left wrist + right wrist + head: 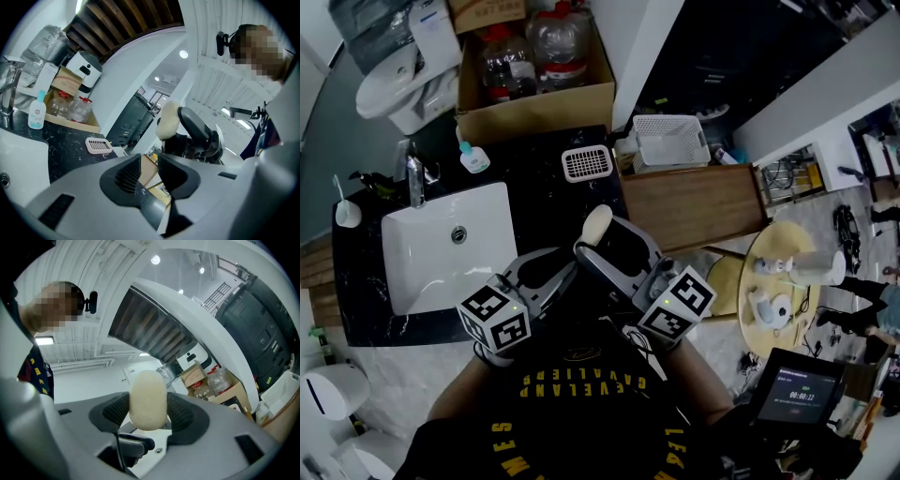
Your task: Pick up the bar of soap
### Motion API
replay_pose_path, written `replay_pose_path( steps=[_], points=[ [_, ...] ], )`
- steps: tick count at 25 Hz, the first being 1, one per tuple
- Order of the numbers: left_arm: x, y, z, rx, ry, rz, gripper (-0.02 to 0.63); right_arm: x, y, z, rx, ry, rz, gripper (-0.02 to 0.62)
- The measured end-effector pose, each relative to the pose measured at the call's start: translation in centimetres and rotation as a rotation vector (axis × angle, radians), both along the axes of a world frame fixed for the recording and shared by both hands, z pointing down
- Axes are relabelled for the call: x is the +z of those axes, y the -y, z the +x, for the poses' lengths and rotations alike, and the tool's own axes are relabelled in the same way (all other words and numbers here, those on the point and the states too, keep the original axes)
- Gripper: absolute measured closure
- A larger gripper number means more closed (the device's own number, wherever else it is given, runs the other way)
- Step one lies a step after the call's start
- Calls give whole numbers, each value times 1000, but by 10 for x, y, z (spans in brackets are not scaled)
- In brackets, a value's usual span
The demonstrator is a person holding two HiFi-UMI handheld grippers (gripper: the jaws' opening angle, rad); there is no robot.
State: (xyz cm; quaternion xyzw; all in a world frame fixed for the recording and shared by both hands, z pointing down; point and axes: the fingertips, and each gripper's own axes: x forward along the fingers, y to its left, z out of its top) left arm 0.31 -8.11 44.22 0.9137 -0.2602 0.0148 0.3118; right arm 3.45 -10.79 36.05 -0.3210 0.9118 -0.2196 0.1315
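Right gripper (148,414) sat closest, pads clamped on the bar of soap (147,399) and holding it up off the black counter (534,173) — I judged the pick done. Left gripper (149,171) hung beside it, jaws narrowly apart, empty — not needed.

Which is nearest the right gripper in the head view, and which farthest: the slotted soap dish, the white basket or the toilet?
Measured from the right gripper, which is shut on the bar of soap:
1. soap dish, just ahead of the jaws.
2. white basket, ahead and to the right.
3. toilet, far off at the upper left.
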Motion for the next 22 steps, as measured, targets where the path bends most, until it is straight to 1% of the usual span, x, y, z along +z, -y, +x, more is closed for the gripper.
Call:
replay_pose_path(
  steps=[22],
  points=[
    [4, 2, -2, -12, -6, -20, 488, 2, 2, 3, -1, 9, -3, 328]
  ],
)
